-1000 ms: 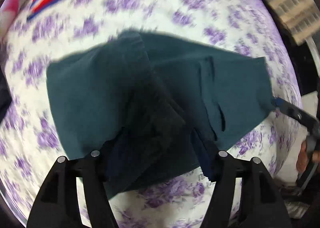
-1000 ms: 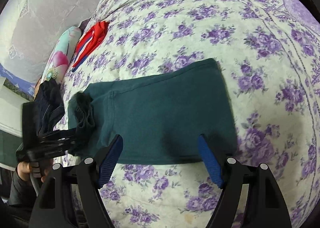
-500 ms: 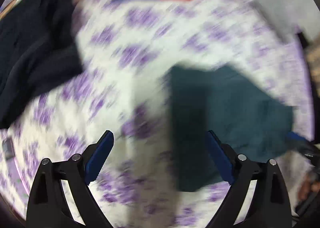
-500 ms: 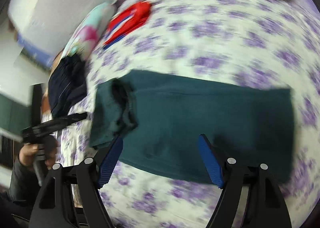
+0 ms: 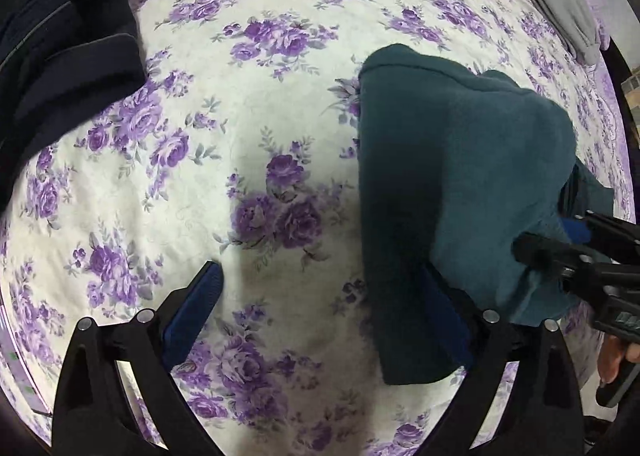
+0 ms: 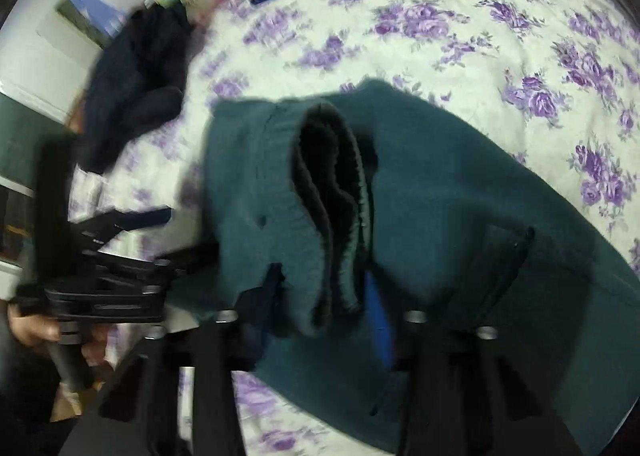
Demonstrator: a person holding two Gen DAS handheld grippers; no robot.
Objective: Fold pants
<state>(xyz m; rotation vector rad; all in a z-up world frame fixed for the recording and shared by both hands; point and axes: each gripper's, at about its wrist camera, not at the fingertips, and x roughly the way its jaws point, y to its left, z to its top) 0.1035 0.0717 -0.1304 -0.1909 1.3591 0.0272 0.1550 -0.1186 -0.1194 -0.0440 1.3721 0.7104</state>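
**Second fold under way**

The right hand-held gripper [image 6: 320,304] pinches the waistband of the dark teal fleece pants [image 5: 460,159], lifting it off the purple-flowered bedspread [image 5: 240,135]. The left hand-held gripper [image 5: 320,316] hovers with jaws spread, empty. Next, probably, carry the waistband across; bare bedspread lies leftward.
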